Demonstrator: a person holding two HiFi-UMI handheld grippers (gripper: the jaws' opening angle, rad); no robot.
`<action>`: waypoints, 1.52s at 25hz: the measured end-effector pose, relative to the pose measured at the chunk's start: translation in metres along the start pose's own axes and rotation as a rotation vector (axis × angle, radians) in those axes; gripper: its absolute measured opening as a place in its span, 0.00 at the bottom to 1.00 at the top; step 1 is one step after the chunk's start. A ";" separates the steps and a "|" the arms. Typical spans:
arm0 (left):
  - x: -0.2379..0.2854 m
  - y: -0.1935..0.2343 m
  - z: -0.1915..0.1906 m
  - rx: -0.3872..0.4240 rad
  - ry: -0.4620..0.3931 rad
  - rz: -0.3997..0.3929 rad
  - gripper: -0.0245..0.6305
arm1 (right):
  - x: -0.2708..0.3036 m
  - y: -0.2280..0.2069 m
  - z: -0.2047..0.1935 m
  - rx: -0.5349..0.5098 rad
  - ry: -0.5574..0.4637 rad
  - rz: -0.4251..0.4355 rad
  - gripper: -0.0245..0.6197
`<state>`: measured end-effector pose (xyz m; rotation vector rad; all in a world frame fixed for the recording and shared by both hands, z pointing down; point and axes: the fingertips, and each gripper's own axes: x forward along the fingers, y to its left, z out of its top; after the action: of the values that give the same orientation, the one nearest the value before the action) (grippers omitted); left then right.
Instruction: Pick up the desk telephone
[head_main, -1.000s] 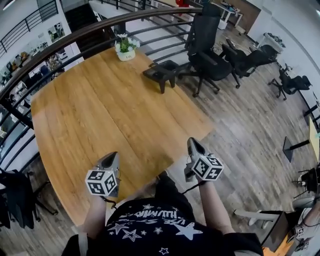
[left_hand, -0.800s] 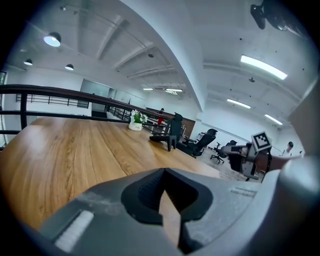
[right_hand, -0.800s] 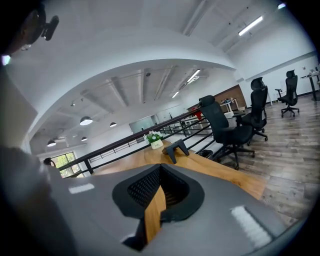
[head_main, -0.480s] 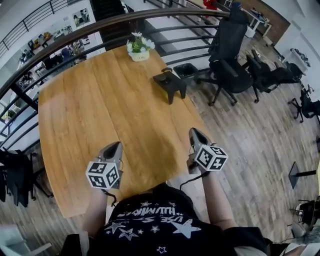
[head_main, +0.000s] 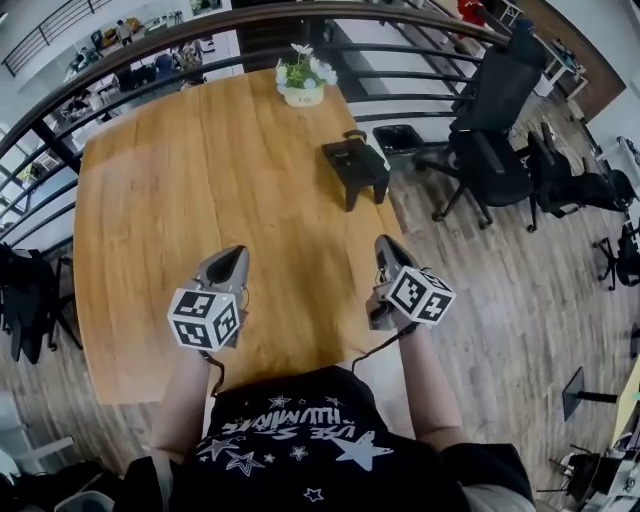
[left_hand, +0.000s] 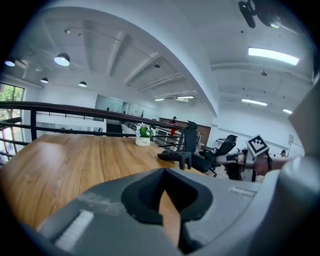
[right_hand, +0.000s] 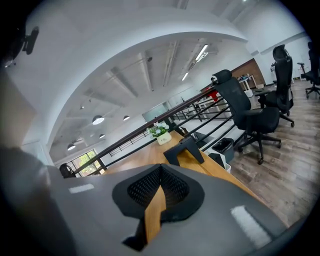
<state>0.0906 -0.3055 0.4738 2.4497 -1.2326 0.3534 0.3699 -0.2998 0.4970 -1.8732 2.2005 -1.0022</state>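
Now we have swung toward the wooden table (head_main: 150, 250), which lies squarer before us than a second ago. The desk telephone (head_main: 355, 165) has drifted toward centre, standing by the table's right edge, well ahead of the right gripper (head_main: 385, 245). That one and the left gripper (head_main: 228, 262) have advanced, jaws pressed together on nothing, so we judge the reach barely begun.
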 end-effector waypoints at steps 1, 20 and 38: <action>0.004 0.000 0.004 0.007 -0.004 0.013 0.04 | 0.007 0.002 0.005 0.005 -0.005 0.018 0.04; 0.077 0.026 0.003 -0.069 0.073 0.101 0.04 | 0.127 -0.034 0.026 0.604 -0.043 0.118 0.50; 0.091 0.029 -0.016 -0.112 0.112 0.101 0.04 | 0.169 -0.067 0.030 0.778 -0.055 0.005 0.47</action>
<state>0.1196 -0.3789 0.5291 2.2477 -1.2948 0.4308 0.3988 -0.4676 0.5663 -1.4863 1.4431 -1.4901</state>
